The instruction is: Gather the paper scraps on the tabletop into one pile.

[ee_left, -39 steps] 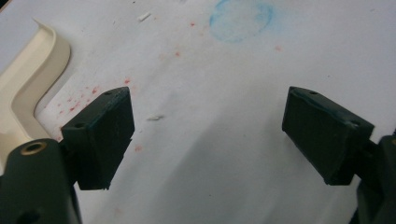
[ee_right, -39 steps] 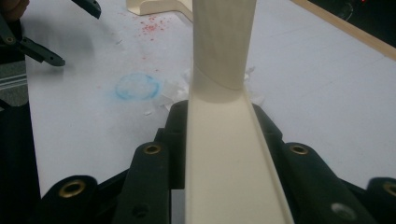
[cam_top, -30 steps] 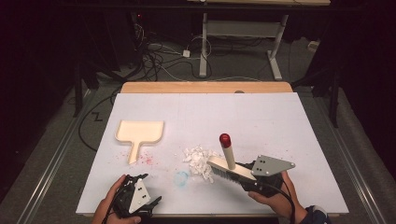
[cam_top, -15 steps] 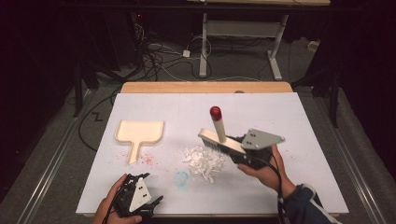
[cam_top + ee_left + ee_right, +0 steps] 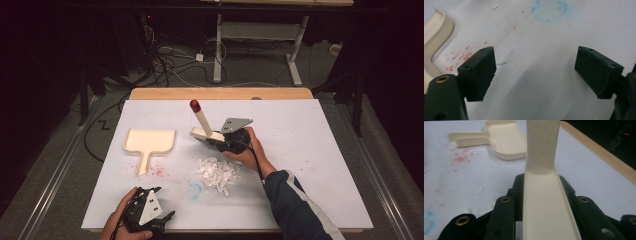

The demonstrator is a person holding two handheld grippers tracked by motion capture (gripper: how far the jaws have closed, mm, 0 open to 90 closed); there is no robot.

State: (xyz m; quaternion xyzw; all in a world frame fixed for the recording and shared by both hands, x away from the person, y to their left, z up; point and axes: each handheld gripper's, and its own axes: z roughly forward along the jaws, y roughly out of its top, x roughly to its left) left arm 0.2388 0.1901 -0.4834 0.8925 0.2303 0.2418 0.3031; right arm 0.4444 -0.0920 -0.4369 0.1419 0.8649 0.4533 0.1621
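R tool (image 5: 216,138) clamped on brush (image 5: 201,120), lifted beyond scrap pile (image 5: 218,172). L tool (image 5: 159,209) open, idle at worktop (image 5: 310,130) edge. Dustpan (image 5: 149,141) empty, well apart; sweep-up prob. not begun.

Both tools are matte black, and the right gripper (image 5: 216,138) and left gripper (image 5: 159,202) each carry a pale grey three-cornered plate with small dark holes. The blocky, square-faced pads (image 5: 482,71) show tiny screw holes at their corners (brass eyelets sit lower on the housing). A thin black cable trails back along the dark navy sleeve (image 5: 295,207), which bears a white stripe.
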